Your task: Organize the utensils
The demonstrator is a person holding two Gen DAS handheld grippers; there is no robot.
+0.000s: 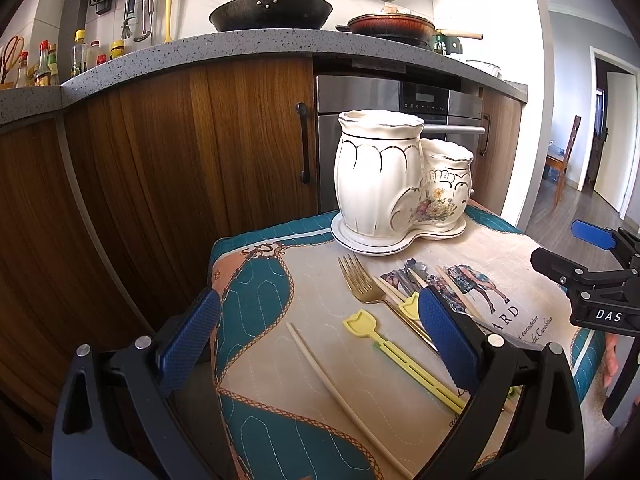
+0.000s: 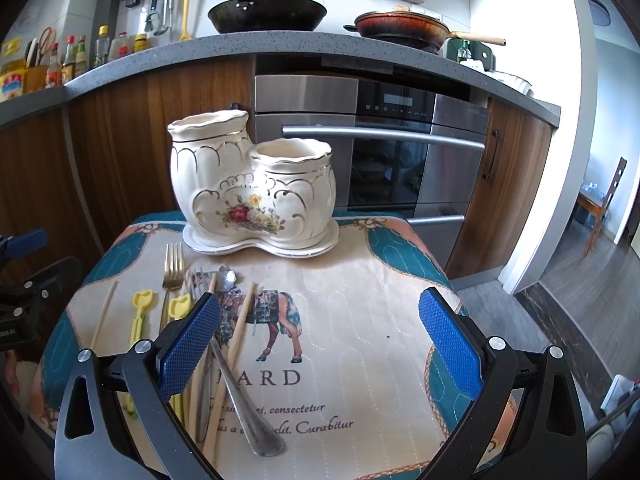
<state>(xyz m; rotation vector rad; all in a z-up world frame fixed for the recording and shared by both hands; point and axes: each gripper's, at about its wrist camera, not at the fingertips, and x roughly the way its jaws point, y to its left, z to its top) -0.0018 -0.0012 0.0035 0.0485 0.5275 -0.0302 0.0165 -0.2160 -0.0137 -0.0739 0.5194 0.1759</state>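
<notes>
A cream two-pot ceramic holder (image 1: 380,184) (image 2: 252,196) stands on its saucer at the far side of the quilted cloth (image 1: 280,420) (image 2: 360,320). On the cloth lie a gold fork (image 1: 360,284) (image 2: 173,268), two yellow tulip-topped picks (image 1: 400,356) (image 2: 140,312), a single pale chopstick (image 1: 340,392) (image 2: 104,312), more chopsticks (image 2: 240,328) and a silver spoon (image 2: 240,380). My left gripper (image 1: 318,344) hovers open over the pick and single chopstick. My right gripper (image 2: 319,344) is open, its left pad above the spoon and chopsticks. Neither holds anything.
Wooden cabinets (image 1: 160,160) and a steel oven (image 2: 380,152) stand close behind the table. Pans (image 1: 272,12) sit on the grey counter above. The right gripper (image 1: 572,250) shows at the left wrist view's right edge. Open floor (image 2: 580,280) lies to the right.
</notes>
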